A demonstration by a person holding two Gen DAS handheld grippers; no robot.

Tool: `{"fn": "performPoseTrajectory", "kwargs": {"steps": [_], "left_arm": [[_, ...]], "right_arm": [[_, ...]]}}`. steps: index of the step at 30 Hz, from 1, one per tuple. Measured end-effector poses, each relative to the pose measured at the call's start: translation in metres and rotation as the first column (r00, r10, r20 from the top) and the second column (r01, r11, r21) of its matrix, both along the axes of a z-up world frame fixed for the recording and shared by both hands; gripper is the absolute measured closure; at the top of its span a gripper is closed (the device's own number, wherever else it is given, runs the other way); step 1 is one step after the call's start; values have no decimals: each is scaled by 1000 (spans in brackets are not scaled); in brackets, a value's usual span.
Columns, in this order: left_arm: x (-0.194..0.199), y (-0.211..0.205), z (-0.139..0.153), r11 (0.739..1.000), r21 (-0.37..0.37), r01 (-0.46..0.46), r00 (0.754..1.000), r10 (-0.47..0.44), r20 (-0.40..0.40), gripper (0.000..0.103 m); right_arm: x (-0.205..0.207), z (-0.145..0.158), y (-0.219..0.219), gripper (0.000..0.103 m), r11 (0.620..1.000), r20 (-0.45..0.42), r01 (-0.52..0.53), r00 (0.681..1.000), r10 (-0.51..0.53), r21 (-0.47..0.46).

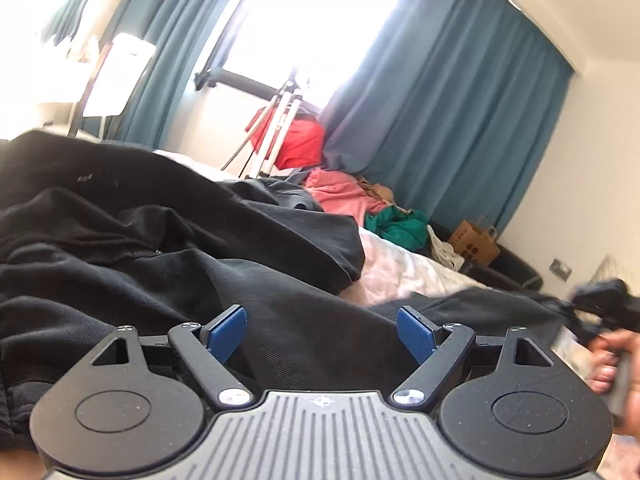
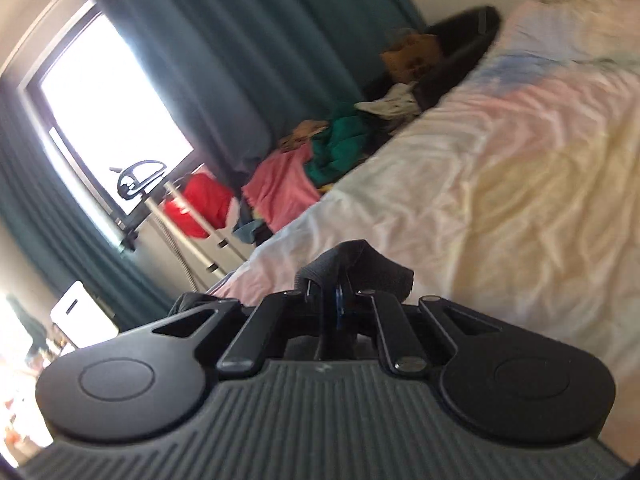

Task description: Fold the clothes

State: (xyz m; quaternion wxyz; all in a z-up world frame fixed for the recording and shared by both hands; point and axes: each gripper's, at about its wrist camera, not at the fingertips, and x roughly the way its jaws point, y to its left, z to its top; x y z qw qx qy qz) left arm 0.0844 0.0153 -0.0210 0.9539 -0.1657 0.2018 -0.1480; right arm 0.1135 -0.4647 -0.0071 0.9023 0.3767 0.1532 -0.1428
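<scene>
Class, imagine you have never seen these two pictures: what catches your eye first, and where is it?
The big black garment sprawled over the white bed, right ahead of the open left gripper. Next, the right gripper shut on a black fabric edge. Behind, teal curtains frame a glaring window.

This is a bedroom in a home. A bed (image 2: 500, 168) with a wrinkled white sheet fills the room from 3 o'clock. Teal curtains (image 1: 440, 120) hang beside a bright window (image 1: 304, 20) at 12 o'clock. Loose clothes (image 2: 280, 184) are piled along the bed's far side, near a paper bag (image 1: 474, 242).
</scene>
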Motion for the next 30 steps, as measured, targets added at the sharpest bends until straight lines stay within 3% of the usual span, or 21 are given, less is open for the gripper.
{"fn": "performPoseTrajectory", "kwargs": {"steps": [2,4,8,10,14,16,19,22,24,30], "left_arm": [[-3,-4,-1,1000,15,11,1000,-11,-6,19],[-5,-5,-2,1000,18,14,1000,-13,-28,19],[-11,-2,-5,1000,23,-11,996,13,-85,19],[-17,2,-4,999,25,-32,994,34,-105,19],[-37,12,8,996,73,-51,993,59,-102,19],[-45,15,16,991,124,-41,993,54,-108,19],[-56,21,26,984,177,-13,991,37,-130,19],[-60,30,28,980,198,17,987,15,-162,19],[-62,36,24,978,207,18,986,17,-163,19],[-51,46,3,990,122,-67,978,90,-190,19]], "right_arm": [[-29,-25,-17,94,995,-58,21,998,-16,102],[-48,-55,-25,94,978,-133,-9,990,37,207],[-70,-104,-29,92,896,-220,-67,959,179,439],[-77,-110,-30,90,870,-220,-57,957,187,490],[-73,-84,-21,82,950,-246,-57,959,137,308],[-68,-73,-14,66,982,-268,-56,958,103,178],[-61,-62,-8,41,999,-271,-42,961,44,11],[-55,-54,-6,39,995,-216,-36,976,14,-98],[-45,-54,-13,39,994,-177,-40,984,21,-102],[6,-93,-52,39,996,-178,0,984,15,85]]}}
